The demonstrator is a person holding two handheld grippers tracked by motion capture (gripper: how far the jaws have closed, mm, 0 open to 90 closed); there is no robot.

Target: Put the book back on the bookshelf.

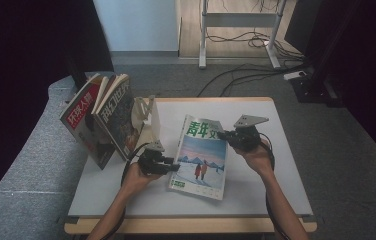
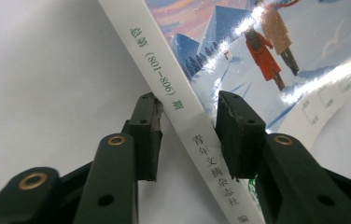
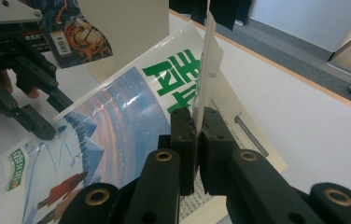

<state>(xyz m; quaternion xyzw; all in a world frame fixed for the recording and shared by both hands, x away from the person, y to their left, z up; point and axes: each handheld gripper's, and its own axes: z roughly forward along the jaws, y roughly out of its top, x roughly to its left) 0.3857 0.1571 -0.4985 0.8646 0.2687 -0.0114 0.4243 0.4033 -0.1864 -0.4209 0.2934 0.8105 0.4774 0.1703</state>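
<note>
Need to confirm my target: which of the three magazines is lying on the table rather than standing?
The snow-scene magazine with green title lies flat between both hand-held grippers. The red-covered magazine and the dark-covered magazine stand upright at the table's left.

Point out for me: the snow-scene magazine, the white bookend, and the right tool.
snow-scene magazine point(image 1: 201, 162): high view, middle of its front cover.
white bookend point(image 1: 154, 121): high view, its upright plate beside the standing magazines.
right tool point(image 3: 196, 128): right gripper view, between its fingertips, pinched on the magazine's lifted cover edge.
</note>
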